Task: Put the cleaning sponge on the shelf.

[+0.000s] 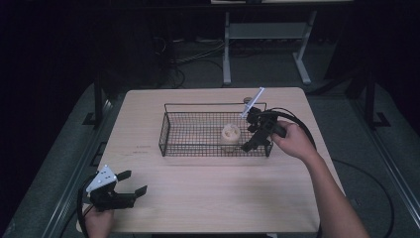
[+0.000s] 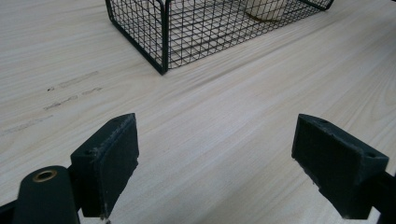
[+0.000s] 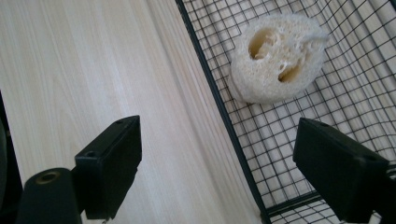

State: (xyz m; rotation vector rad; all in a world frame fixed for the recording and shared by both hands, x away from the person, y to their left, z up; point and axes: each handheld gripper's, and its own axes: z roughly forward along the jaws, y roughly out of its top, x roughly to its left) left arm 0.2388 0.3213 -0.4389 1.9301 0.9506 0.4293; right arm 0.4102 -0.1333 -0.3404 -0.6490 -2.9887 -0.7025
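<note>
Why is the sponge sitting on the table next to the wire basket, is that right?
Not quite. The sponge sits inside the wire basket, on its mesh floor, not on the table beside it. The right gripper view shows this, with the open right claw straddling the basket's wall.

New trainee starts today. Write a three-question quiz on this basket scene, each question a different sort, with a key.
1. True or false: the loofah sponge lies inside the wire basket.
2. How do the jaws of the right gripper stand against the basket's near rim? A) both inside B) one on each side C) both outside
3. Fill in: the left gripper is over the table with its jaws ____ and nothing between them.

Key:
1. True.
2. B: in the right gripper view one jaw is over the mesh, the other over the table outside.
3. Open.
</note>
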